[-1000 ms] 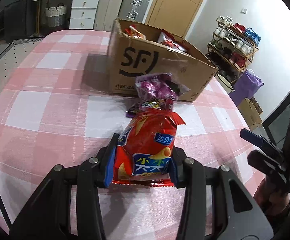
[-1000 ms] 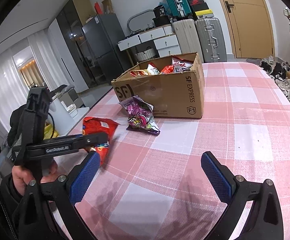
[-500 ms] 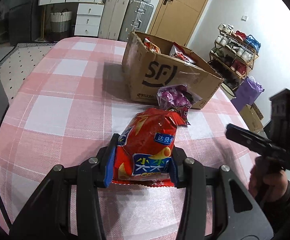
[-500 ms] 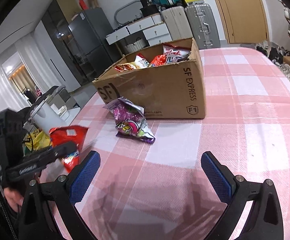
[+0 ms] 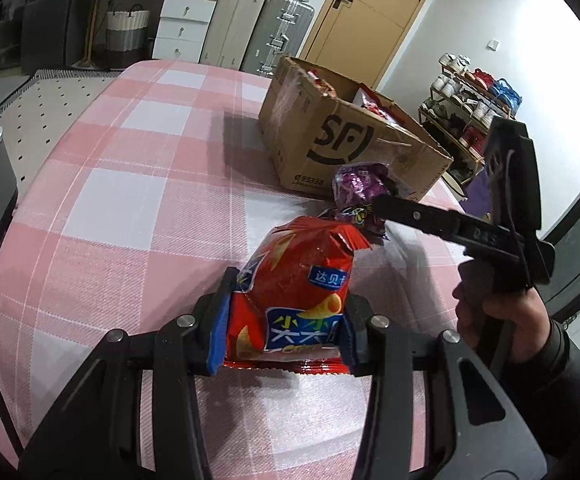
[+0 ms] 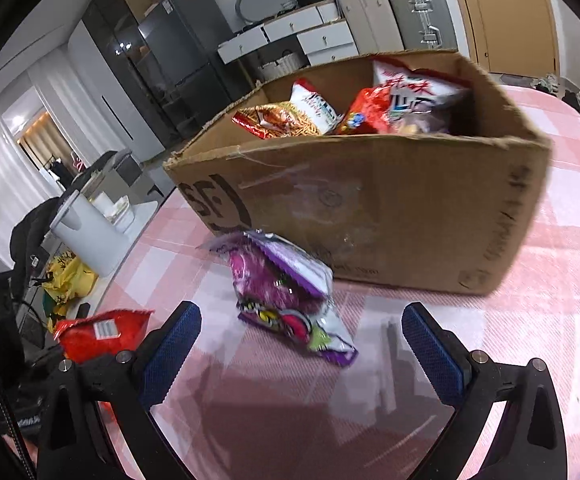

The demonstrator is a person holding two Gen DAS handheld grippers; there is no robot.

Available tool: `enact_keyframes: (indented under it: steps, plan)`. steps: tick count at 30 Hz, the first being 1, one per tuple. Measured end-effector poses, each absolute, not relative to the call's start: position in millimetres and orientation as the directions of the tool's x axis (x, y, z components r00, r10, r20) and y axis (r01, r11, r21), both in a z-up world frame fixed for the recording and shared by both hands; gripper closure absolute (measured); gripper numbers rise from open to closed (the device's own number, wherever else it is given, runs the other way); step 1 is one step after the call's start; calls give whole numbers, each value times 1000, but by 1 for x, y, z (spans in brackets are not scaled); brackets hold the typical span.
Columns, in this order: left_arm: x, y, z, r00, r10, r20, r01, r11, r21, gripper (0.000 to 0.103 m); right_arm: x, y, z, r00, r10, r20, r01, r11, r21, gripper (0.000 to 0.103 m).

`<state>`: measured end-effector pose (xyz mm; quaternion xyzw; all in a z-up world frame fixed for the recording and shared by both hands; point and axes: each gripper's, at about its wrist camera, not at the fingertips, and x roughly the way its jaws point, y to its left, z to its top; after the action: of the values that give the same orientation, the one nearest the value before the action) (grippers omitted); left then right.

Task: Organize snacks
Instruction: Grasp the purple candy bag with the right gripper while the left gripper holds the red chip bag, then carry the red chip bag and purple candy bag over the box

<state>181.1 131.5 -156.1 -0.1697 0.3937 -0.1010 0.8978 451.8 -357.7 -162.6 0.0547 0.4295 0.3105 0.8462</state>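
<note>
My left gripper [image 5: 282,332] is shut on a red snack bag [image 5: 302,292] and holds it above the pink checked tablecloth. The bag also shows in the right wrist view [image 6: 98,330] at the lower left. A purple snack bag [image 6: 286,300] lies on the cloth in front of the brown SF cardboard box [image 6: 390,204], which holds several snack packs [image 6: 370,108]. My right gripper [image 6: 302,344] is open and empty, just short of the purple bag. In the left wrist view the purple bag [image 5: 356,190] and box [image 5: 330,140] lie ahead, with the right gripper's body at the right.
The round table [image 5: 130,200] drops off at the left and near edges. Suitcases [image 5: 258,36], white drawers [image 5: 182,20] and a wooden door [image 5: 374,12] stand behind it. A shoe rack [image 5: 470,96] is at the right, a white bin [image 6: 86,236] at the left.
My right gripper has moved forward and down toward the purple bag and the box. My left gripper has kept hold of the red bag and swung to the left.
</note>
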Motion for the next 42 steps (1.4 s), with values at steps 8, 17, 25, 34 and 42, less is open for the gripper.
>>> enact_keyframes:
  steps: [8, 17, 25, 34, 42]
  plan:
    - [179, 134, -162, 659, -326, -678, 35, 914, -405, 62, 469, -331, -169, 408, 590, -697, -500, 783, 369, 1]
    - [177, 136, -162, 657, -323, -681, 24, 912, -409, 62, 460, -315, -172, 392, 602, -696, -530, 766, 364, 27]
    - [170, 132, -153, 663, -310, -681, 21, 917, -397, 62, 450, -321, -175, 335, 649, -683, -574, 716, 398, 58]
    - [158, 129, -141, 674, -280, -684, 2, 926, -377, 62, 418, -349, -156, 358, 693, -626, -571, 693, 440, 58]
    - [155, 114, -124, 685, -267, -678, 26, 939, -343, 62, 384, -386, -131, 401, 712, -576, -568, 687, 453, 58]
